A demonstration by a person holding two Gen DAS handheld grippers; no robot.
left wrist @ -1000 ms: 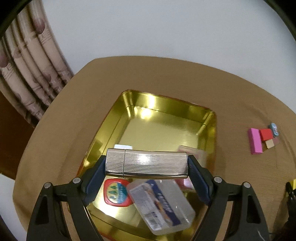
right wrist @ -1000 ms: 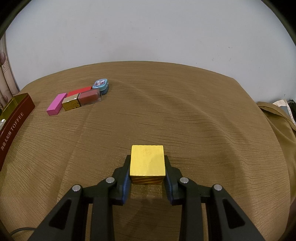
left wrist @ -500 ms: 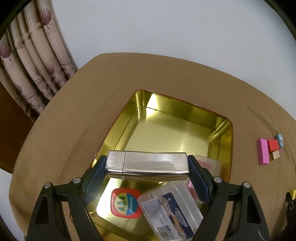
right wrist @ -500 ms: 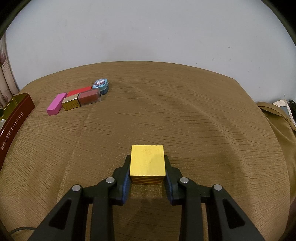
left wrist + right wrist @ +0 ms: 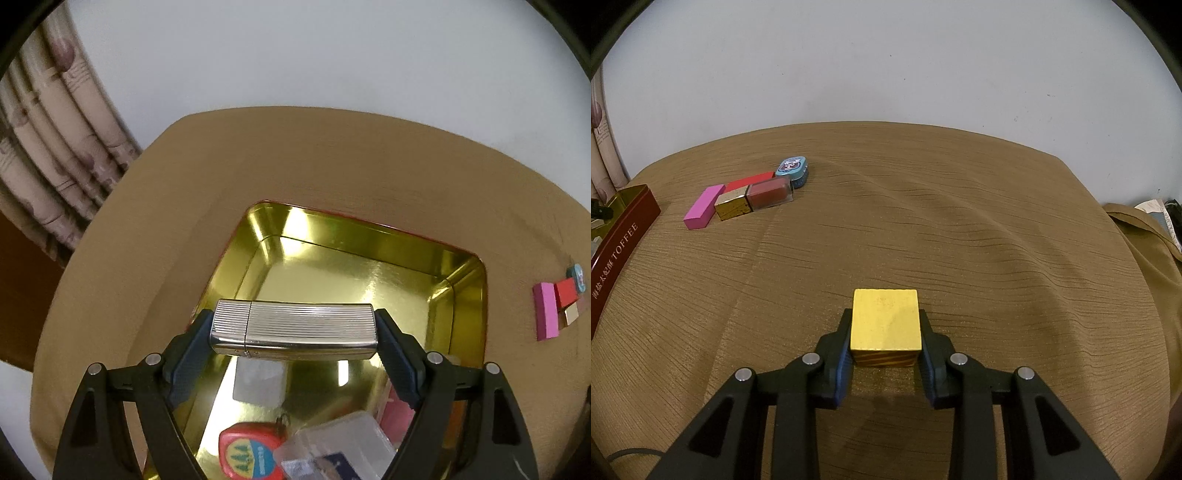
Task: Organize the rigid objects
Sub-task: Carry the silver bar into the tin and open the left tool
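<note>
Your left gripper [image 5: 293,332] clamps a ribbed silver lighter [image 5: 293,328] end to end at lower centre of its view, held crosswise over the gold tin [image 5: 369,240], presumably so it can drop flat onto the bare floor at the frame's middle, short of the red tape measure [image 5: 247,454] and clear plastic case [image 5: 336,446] crowding the bottom edge. Your right gripper [image 5: 885,345] grips a yellow block [image 5: 885,323] by its side faces at lower centre, apparently resting on the brown cloth [image 5: 997,240], likely waiting its turn. A pink block [image 5: 703,206], red block [image 5: 750,181] and small blue tin [image 5: 792,168] lie loose at upper left, not yet sorted.
</note>
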